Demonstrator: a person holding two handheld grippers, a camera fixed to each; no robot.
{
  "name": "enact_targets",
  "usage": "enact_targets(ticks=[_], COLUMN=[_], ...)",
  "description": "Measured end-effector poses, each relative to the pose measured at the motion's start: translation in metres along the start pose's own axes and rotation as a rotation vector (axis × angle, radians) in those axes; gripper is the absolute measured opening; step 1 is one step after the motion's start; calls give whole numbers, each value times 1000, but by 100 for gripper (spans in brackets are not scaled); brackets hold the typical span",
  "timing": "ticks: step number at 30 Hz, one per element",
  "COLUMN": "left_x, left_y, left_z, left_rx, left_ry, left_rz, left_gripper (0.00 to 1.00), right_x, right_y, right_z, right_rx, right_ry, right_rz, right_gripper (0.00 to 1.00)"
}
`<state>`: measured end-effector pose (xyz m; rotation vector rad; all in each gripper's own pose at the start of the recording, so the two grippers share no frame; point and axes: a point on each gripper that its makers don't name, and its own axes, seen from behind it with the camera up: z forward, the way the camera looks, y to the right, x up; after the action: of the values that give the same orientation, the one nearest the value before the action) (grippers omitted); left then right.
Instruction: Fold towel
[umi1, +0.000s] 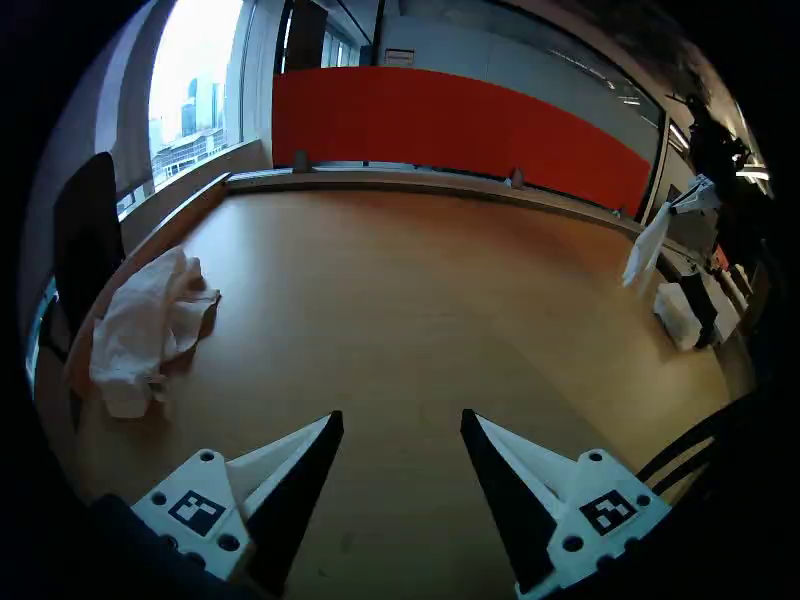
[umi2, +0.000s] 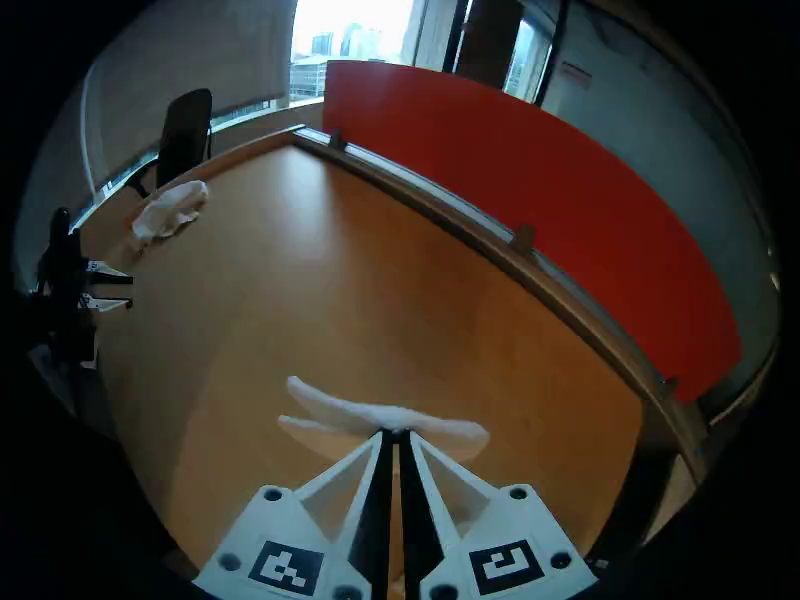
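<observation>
A white towel (umi2: 385, 415) hangs above the wooden table (umi2: 300, 290), and my right gripper (umi2: 395, 437) is shut on its top edge. In the left gripper view the same towel (umi1: 645, 245) dangles at the far right from the right gripper (umi1: 697, 195), which a person holds. My left gripper (umi1: 400, 420) stands open low over the table (umi1: 400, 300), with nothing between its fingers. A crumpled heap of white towels (umi1: 150, 325) lies near the table's left edge, well apart from the left gripper. The right gripper view has this heap (umi2: 170, 210) far off at the left.
A red partition (umi1: 450, 125) runs along the table's far edge. A black chair (umi1: 85, 240) stands by the window behind the heap. A folded white stack (umi1: 680, 315) rests at the table's right edge. The left gripper (umi2: 95, 275) sits at the far left.
</observation>
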<state>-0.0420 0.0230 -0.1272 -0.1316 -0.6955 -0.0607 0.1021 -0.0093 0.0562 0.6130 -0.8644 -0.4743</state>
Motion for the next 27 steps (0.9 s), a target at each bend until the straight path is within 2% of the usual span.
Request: enact_targets(ticks=[15,21,27], left_x=[3,4,4], left_y=[4,6,8], left_z=[1,0,-2], left_rx=[8,7,4], left_ry=[-9,-10,-13], left_rz=[13,21,28], left_gripper=[87,87,87], right_x=[-42,-52,-65], right_y=[85,106,116], right_z=[-26,-34,-41], right_rx=[-117,-147,-162], right_ry=[-58,-71,-86], right_rz=[58,76,95], right_gripper=[4,4,4])
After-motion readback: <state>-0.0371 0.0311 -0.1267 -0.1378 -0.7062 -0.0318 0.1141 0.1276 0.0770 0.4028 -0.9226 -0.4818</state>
